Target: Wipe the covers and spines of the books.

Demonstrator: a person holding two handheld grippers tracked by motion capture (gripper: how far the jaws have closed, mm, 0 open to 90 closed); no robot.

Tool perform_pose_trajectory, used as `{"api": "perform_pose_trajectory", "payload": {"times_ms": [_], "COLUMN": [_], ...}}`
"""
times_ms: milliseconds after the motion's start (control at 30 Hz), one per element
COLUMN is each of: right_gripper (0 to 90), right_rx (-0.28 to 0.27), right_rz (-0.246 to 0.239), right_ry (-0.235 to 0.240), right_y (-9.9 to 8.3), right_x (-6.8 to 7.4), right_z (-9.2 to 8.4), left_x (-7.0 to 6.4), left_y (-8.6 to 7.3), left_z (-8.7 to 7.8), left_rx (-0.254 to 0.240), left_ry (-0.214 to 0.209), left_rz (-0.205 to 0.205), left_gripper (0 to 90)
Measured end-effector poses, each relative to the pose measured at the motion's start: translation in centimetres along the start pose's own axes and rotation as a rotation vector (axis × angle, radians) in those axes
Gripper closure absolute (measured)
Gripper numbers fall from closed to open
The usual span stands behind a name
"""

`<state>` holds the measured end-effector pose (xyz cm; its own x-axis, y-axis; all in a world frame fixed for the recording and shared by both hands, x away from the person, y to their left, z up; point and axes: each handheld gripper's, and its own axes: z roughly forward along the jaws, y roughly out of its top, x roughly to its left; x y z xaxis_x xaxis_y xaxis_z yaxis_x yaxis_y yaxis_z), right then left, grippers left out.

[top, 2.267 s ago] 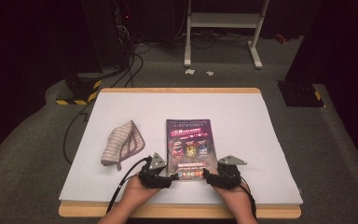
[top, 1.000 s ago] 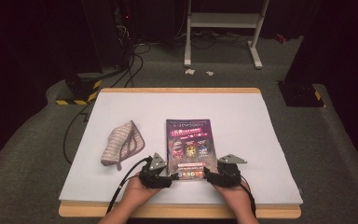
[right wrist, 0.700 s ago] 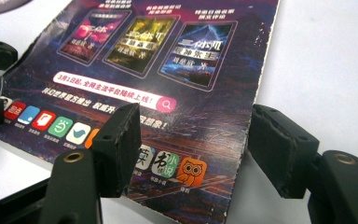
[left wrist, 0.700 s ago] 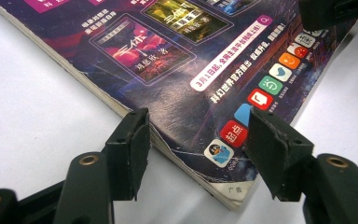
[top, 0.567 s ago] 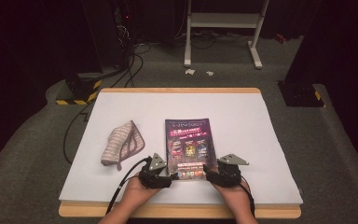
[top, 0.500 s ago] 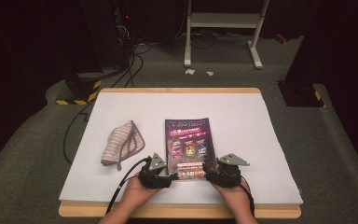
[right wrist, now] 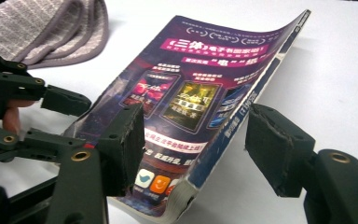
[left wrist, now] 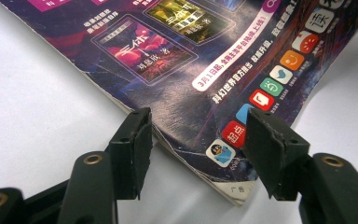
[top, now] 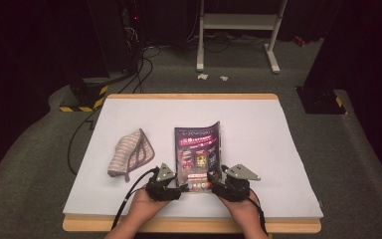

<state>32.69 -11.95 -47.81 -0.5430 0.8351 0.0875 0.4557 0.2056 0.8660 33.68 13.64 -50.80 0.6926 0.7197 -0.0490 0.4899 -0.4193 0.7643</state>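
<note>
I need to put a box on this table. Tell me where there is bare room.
The broad white stretch right of the magazine, out to the table edge, is bare, as is the strip between the magazine's top and the far edge. The near middle is crowded: left gripper, right gripper. The striped cloth takes the left.

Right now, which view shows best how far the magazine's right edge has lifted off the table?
The right gripper view: the magazine curls up along its spine edge, clear of the white table. The high view shows the magazine whole but small, its curl faint. The left gripper view shows the near corner.
</note>
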Motion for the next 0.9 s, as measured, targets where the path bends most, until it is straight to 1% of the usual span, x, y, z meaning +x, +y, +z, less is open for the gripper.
{"api": "perform_pose_trajectory", "payload": {"times_ms": [33, 100, 133, 167, 233, 333, 500, 633, 700, 733, 800, 900], "right_gripper": [38.5, 37.8, 38.2, 38.2, 38.8, 38.9, 40.2, 42.5, 43.8, 44.0, 44.5, 44.9], "right_rx": [0.002, 0.029, 0.026, 0.025, 0.022, 0.025, 0.031, 0.041, 0.041, 0.040, 0.036, 0.035], "right_rz": [-0.004, -0.020, -0.037, -0.044, -0.024, -0.032, -0.029, -0.032, -0.042, -0.042, -0.038, -0.031], "right_ry": [0.004, 0.016, 0.001, -0.004, 0.006, 0.000, -0.012, -0.005, -0.008, -0.007, -0.011, -0.022], "right_y": [-0.03, -0.23, -0.33, -0.35, -0.25, -0.36, -0.61, -0.82, -0.91, -0.90, -0.89, -0.87], "right_x": [0.14, 0.51, 0.72, 0.76, 0.56, 0.55, 0.51, 0.58, 0.67, 0.61, 0.52, 0.16], "right_z": [0.03, 0.32, 0.38, 0.39, 0.37, 0.43, 0.42, 0.39, 0.44, 0.46, 0.41, 0.29], "left_x": [0.01, 0.06, 0.05, 0.06, 0.09, 0.12, 0.06, -0.03, -0.03, -0.12, -0.33, -0.77], "left_y": [0.00, 0.00, 0.00, 0.00, -0.01, 0.00, 0.04, 0.05, 0.11, 0.16, 0.19, 0.39], "left_z": [-0.01, -0.02, -0.01, -0.02, -0.02, 0.00, 0.00, 0.04, 0.06, 0.11, 0.18, 0.38], "left_rx": [0.000, 0.001, -0.001, 0.000, 0.001, 0.001, 0.003, 0.001, 0.006, 0.005, 0.005, 0.007], "left_ry": [0.001, -0.001, -0.001, 0.000, -0.003, -0.005, -0.003, -0.005, -0.010, -0.015, -0.018, -0.036], "left_rz": [0.000, 0.000, -0.001, 0.000, -0.003, -0.008, -0.008, -0.006, -0.001, -0.004, 0.008, 0.014], "left_gripper": [42.1, 42.1, 42.1, 42.1, 42.1, 42.1, 42.2, 41.9, 41.8, 41.9, 41.8, 41.9]}}
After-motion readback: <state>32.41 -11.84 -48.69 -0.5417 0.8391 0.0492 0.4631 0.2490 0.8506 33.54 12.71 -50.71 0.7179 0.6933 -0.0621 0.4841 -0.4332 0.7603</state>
